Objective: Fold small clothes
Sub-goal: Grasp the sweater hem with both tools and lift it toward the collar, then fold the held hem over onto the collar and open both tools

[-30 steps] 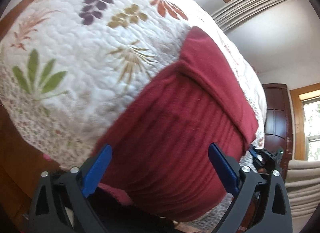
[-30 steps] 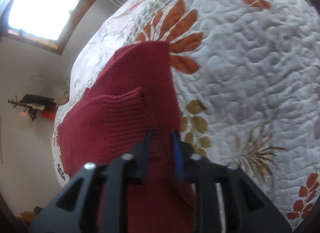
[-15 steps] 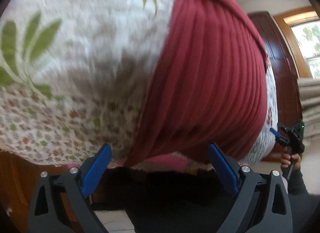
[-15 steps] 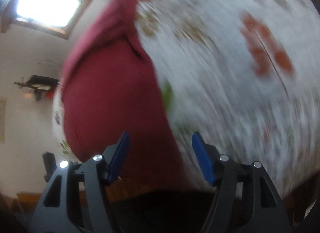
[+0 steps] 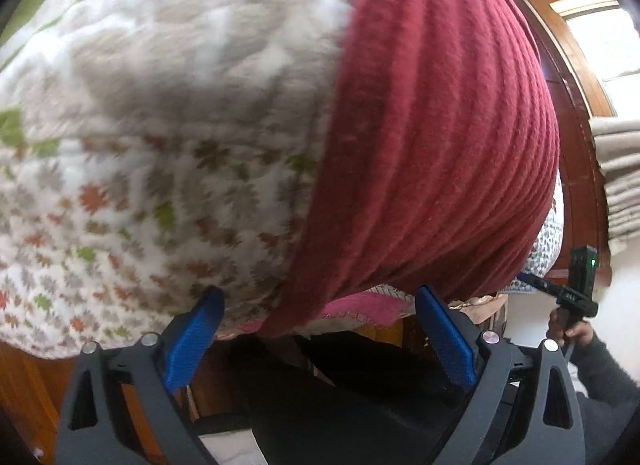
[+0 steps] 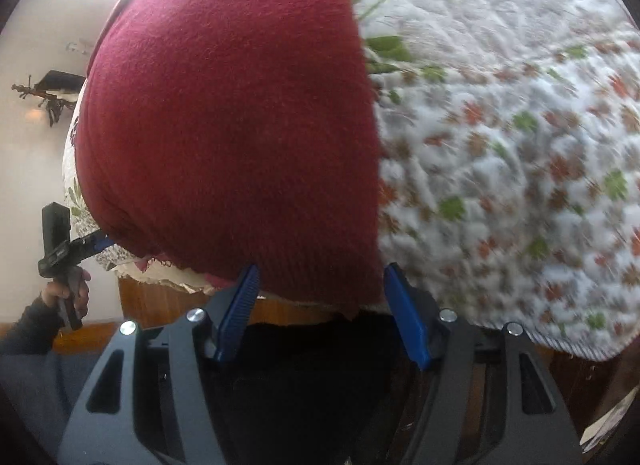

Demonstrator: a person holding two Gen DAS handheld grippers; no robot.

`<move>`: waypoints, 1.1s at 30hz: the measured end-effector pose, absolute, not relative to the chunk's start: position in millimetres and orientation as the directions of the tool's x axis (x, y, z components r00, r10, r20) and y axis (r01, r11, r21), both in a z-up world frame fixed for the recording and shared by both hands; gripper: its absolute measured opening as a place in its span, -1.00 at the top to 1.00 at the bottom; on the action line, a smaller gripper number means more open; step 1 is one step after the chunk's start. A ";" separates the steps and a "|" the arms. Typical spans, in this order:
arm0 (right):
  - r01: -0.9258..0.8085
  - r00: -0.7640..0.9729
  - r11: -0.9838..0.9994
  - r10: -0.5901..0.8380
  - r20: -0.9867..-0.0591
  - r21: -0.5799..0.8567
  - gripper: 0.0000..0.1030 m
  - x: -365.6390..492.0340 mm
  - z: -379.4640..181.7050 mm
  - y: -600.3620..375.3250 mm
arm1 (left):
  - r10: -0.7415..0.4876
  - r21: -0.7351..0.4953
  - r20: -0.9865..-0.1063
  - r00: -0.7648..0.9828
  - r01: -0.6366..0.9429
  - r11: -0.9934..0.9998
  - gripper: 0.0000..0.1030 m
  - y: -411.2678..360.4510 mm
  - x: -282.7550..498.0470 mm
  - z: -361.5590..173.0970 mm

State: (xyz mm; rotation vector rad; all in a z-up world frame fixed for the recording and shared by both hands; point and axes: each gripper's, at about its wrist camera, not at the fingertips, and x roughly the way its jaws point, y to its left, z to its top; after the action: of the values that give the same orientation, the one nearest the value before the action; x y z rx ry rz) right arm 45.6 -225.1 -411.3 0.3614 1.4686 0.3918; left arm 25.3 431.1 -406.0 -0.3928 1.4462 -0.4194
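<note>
I see the dark red garment (image 5: 432,145) as a soft ribbed knit, matt and slightly fuzzy. The quilt (image 5: 160,105) under it is puckered stitched cotton with printed leaves. My left gripper (image 5: 320,339) has matt black plastic arms, textured blue fingers (image 5: 188,341) and shiny metal screws. The bed frame (image 6: 160,301) looks like glossy varnished wood.

Both grippers are black plastic frames with triangular cutouts and silver screws. Blue ribbed pads (image 5: 188,345) line the fingers (a dark grey sleeve (image 6: 28,329) covers the wrist)

Floral quilted bedspread (image 5: 168,113), wooden bed frame (image 6: 168,301), window (image 5: 600,45)
</note>
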 end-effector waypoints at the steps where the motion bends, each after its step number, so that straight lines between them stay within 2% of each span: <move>1: -0.030 0.066 0.886 0.464 -0.884 0.463 -0.26 47.0 -412.7 -223.2 | -0.501 -0.500 -0.863 0.060 0.032 0.865 -0.88 427.4 27.9 -407.5; 4: -0.017 0.066 0.875 0.483 -0.873 0.483 -0.24 47.4 -414.7 -222.9 | -0.519 -0.519 -0.855 0.018 -0.019 0.855 -0.87 422.8 33.5 -413.7; 6: -0.029 0.048 0.857 0.516 -0.855 0.515 -0.08 45.5 -412.6 -218.7 | -0.509 -0.509 -0.860 0.019 0.010 0.861 -0.84 415.7 34.9 -410.4; 7: -0.040 0.039 0.846 0.534 -0.845 0.532 -0.02 40.8 -409.6 -215.2 | -0.507 -0.507 -0.862 0.018 0.017 0.862 -0.67 412.8 35.9 -410.0; 8: -0.046 0.034 0.841 0.541 -0.840 0.539 0.01 39.5 -408.4 -214.3 | -0.508 -0.507 -0.862 0.005 0.021 0.861 -0.22 409.0 38.7 -411.7; 9: -0.047 0.030 0.839 0.543 -0.839 0.541 0.04 38.4 -408.9 -212.4 | -0.508 -0.508 -0.862 -0.010 0.022 0.861 0.01 406.1 40.1 -412.7; 10: -0.040 0.021 0.841 0.541 -0.841 0.540 0.09 40.3 -413.3 -216.1 | -0.496 -0.497 -0.868 -0.027 0.021 0.867 0.15 402.8 41.7 -416.5; 14: 0.013 0.005 0.841 0.541 -0.841 0.541 0.09 42.2 -425.2 -237.9 | -0.501 -0.501 -0.865 -0.028 -0.007 0.866 0.12 406.5 50.5 -422.6; 15: 0.019 0.000 0.838 0.546 -0.838 0.546 0.09 43.7 -425.7 -241.9 | -0.505 -0.504 -0.863 -0.027 -0.013 0.863 0.05 409.7 51.8 -423.8; 16: 0.017 -0.007 0.836 0.549 -0.836 0.548 0.09 44.7 -426.3 -241.3 | -0.515 -0.514 -0.857 -0.026 -0.022 0.857 -0.20 411.3 53.1 -425.3; 17: 0.013 -0.012 0.836 0.548 -0.836 0.548 0.09 45.1 -424.7 -238.2 | -0.519 -0.519 -0.854 -0.022 -0.027 0.855 -0.30 420.4 53.6 -423.5; 19: 0.005 -0.044 0.836 0.548 -0.836 0.548 0.17 45.1 -426.6 -234.1 | -0.517 -0.516 -0.856 -0.012 -0.028 0.856 -0.28 427.3 53.8 -424.5; 20: 0.004 -0.054 0.838 0.545 -0.837 0.545 0.43 44.7 -427.3 -234.3 | -0.506 -0.505 -0.863 -0.019 -0.034 0.863 -0.13 426.4 52.5 -424.7; 21: 0.011 -0.057 0.837 0.547 -0.835 0.547 0.58 44.4 -427.5 -236.8 | -0.502 -0.501 -0.865 -0.023 -0.041 0.865 0.04 423.6 48.7 -420.8; 22: 0.024 -0.057 0.826 0.563 -0.824 0.563 0.77 43.4 -424.8 -238.1 | -0.506 -0.505 -0.862 -0.029 -0.049 0.862 0.46 423.2 45.8 -422.0; 23: 0.040 -0.051 0.815 0.580 -0.813 0.579 0.86 43.5 -422.2 -243.0 | -0.506 -0.504 -0.861 -0.040 -0.058 0.862 0.67 424.8 46.1 -423.4; 26: 0.059 -0.032 0.787 0.617 -0.787 0.614 0.87 41.9 -412.7 -252.1 | -0.535 -0.530 -0.844 -0.043 -0.092 0.843 0.80 433.7 41.7 -422.5; 30: 0.060 -0.020 0.789 0.613 -0.790 0.611 0.83 43.6 -406.5 -264.7 | -0.573 -0.565 -0.819 -0.025 -0.130 0.815 0.83 443.5 40.9 -422.0; 33: 0.064 -0.020 0.794 0.607 -0.795 0.604 0.87 45.9 -410.1 -271.4 | -0.580 -0.573 -0.814 -0.016 -0.133 0.808 0.86 449.6 40.5 -425.2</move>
State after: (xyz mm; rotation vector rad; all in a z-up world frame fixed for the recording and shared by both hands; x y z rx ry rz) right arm 45.9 -271.4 -410.1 0.5556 1.5495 0.4693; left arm 40.5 449.6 -425.2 -0.5847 1.5704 -0.3892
